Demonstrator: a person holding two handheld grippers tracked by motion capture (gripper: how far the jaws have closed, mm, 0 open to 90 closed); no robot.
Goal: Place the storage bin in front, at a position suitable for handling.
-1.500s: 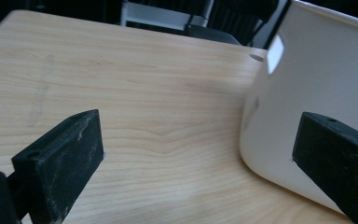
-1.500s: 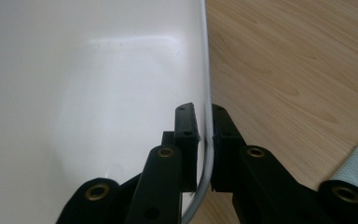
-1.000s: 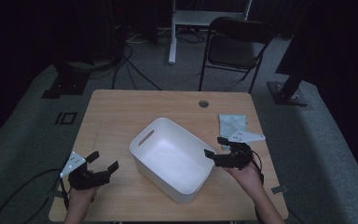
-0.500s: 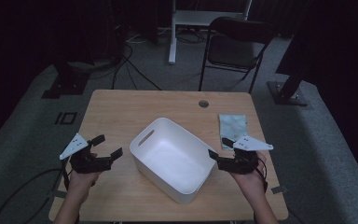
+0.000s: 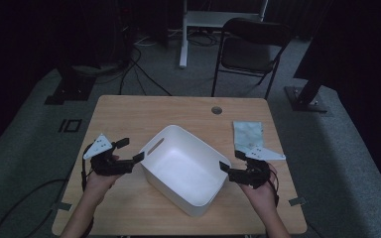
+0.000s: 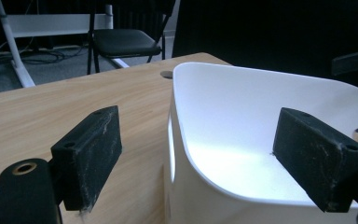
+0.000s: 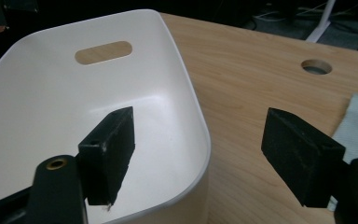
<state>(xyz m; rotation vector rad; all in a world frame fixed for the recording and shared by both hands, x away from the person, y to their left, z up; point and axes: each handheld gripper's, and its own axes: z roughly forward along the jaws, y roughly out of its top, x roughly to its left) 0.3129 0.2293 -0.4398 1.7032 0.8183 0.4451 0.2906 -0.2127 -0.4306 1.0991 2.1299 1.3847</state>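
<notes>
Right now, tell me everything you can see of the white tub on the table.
The white tub looks like smooth plastic, rectangular with rounded corners and a thin rolled rim. An oval handle slot pierces one end wall. It stands upright and empty, turned at an angle, mid-table. The left gripper and right gripper flank its two ends, each with open fingers straddling the rim; none visibly presses it.

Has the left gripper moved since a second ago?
Yes. The left gripper went from the table's near-left corner up to the white bin, jaws astride its rim.
</notes>
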